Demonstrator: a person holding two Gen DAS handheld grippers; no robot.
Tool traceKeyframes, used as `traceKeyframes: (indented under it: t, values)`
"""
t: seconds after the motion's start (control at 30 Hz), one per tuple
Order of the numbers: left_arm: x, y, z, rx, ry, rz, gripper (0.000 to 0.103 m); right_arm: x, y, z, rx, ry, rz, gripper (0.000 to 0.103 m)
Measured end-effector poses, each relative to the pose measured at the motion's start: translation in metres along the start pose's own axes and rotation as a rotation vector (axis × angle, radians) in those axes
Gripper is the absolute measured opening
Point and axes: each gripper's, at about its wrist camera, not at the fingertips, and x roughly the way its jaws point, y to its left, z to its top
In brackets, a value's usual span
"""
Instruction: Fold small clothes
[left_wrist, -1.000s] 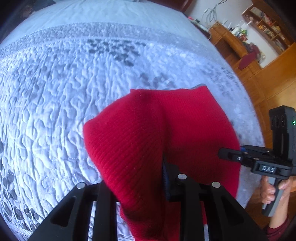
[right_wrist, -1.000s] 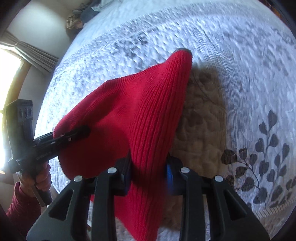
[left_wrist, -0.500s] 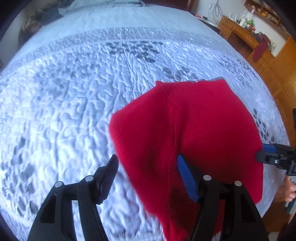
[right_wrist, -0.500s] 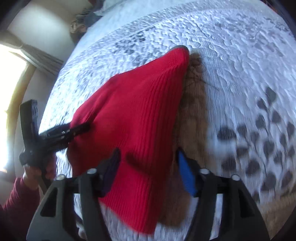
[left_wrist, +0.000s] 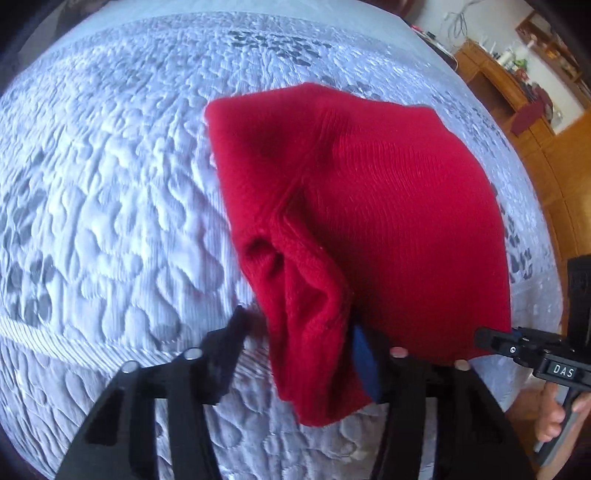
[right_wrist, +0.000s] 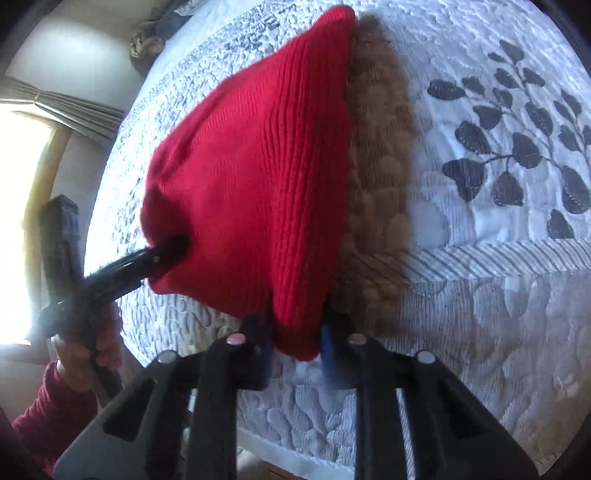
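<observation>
Both claws angled steeply down.
Left claw (left_wrist: 295, 354) and right claw (right_wrist: 295, 354) are closing, red knit (left_wrist: 369, 221) between each.

Daylight from blown-out window (right_wrist: 22, 221); fisheye bending at edges; slight motion blur.

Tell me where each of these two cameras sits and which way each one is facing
Left wrist: on the left gripper, facing down at the red knit garment on the quilted bedspread; own black fingers, jaws closing around a bunched edge.
Right wrist: on the right gripper, facing down the garment's other side; jaws closing on its hem; a hand and red sleeve show.
Shared: garment, bedspread, and each view shows the opposite gripper.
</observation>
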Motion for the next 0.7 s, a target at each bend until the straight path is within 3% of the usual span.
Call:
traceKeyframes:
  t: [0.07, 0.17, 0.33, 0.43, 0.5, 0.7]
  values:
    - [-0.004, -0.006, -0.004, 0.015, 0.006, -0.008, 0.044, -0.015, 0.002, -0.001, -0.003, -0.025, 0.006, 0.015]
    - [-0.004, -0.011, -0.011, 0.024, 0.003, 0.019, 0.047, -0.026, 0.003, -0.003, -0.02, -0.045, -0.006, 0.015]
    - [0.005, -0.01, -0.015, 0.046, -0.017, 0.037, 0.051, 0.011, -0.006, -0.001, -0.005, 0.019, -0.1, 0.016]
    - [0.003, -0.013, -0.017, 0.075, -0.036, 0.056, 0.053, 0.014, -0.008, -0.002, 0.007, -0.002, -0.101, 0.016]
    - [0.0, -0.014, -0.019, 0.081, -0.051, 0.084, 0.061, 0.013, -0.004, -0.004, -0.004, -0.017, -0.126, 0.018]
    - [-0.019, -0.014, -0.031, 0.075, -0.083, 0.148, 0.068, -0.008, 0.019, -0.026, -0.038, -0.092, -0.25, 0.046]
